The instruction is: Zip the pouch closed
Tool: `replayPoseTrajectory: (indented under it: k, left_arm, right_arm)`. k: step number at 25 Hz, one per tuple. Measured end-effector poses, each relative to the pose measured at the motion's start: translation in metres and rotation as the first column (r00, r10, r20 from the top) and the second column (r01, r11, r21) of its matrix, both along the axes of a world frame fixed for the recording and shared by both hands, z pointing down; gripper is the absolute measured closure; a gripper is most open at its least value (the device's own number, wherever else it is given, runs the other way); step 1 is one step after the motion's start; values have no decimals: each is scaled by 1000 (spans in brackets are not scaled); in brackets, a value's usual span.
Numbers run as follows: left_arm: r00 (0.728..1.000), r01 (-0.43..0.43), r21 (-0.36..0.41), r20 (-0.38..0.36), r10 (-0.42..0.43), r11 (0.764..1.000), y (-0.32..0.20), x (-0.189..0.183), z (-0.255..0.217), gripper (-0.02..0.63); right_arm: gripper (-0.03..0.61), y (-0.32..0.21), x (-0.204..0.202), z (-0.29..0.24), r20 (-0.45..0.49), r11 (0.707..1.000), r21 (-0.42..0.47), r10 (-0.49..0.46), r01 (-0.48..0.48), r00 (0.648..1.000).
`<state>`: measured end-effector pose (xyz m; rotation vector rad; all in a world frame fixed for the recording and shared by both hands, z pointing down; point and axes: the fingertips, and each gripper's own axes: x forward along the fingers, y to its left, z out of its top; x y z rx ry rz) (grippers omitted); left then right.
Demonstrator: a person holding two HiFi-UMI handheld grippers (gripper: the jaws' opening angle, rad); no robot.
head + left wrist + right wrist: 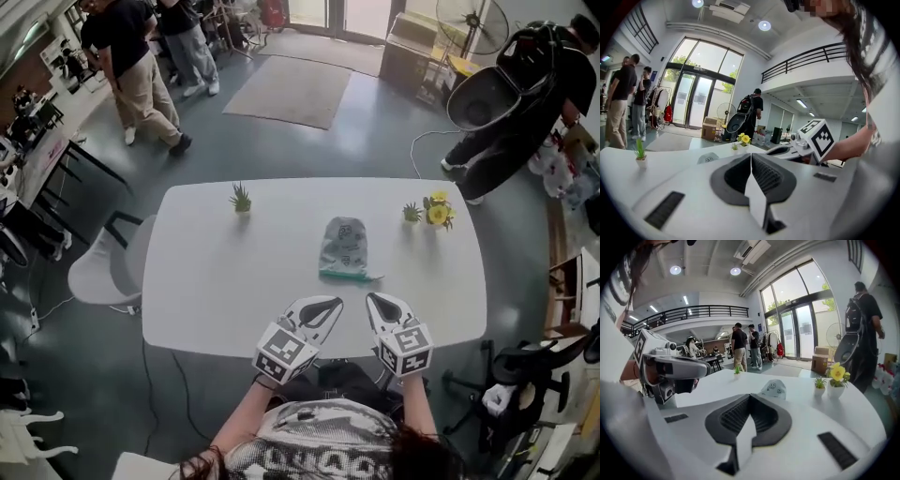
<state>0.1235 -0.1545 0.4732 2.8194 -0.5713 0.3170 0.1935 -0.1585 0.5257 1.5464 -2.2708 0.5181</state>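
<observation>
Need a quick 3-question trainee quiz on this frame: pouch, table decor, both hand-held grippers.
1. True or false: the left hand-held gripper is clamped on the pouch.
2. Multiple choice: in the head view, the yellow flowers stand on the table on which side of the pouch? A) left B) right C) between the pouch and the person
3. Fill in: the jaws of the right hand-held gripper are ____.

Key:
1. False: it is shut on nothing, short of the pouch.
2. B
3. shut
</observation>
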Motion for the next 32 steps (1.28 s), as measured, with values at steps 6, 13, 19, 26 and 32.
replayPoseTrajectory:
  k: [6, 13, 19, 26, 32]
  left_arm:
    - [997, 72, -5, 22, -72, 997, -19, 27, 9, 600]
    - [985, 160, -16, 63, -159, 987, -25, 33, 20, 600]
    - [970, 231, -28, 90, -227, 973, -22, 30, 29, 600]
    - [956, 276, -29, 106, -272, 961, -17, 29, 34, 600]
    - [944, 312, -57, 133, -303, 948, -14, 19, 46, 600]
  right_arm:
    - [536, -24, 52, 51, -94, 991, -92, -106, 97, 990]
    - [429, -46, 74, 118, -211, 917, -254, -364, 309, 907]
    - [394, -51, 70, 158, -231, 823, -372, -530, 429, 816]
    - [481, -54, 71, 174, -199, 796, -379, -568, 472, 799]
    - [559, -45, 48, 149, -113, 790, -333, -575, 515, 810]
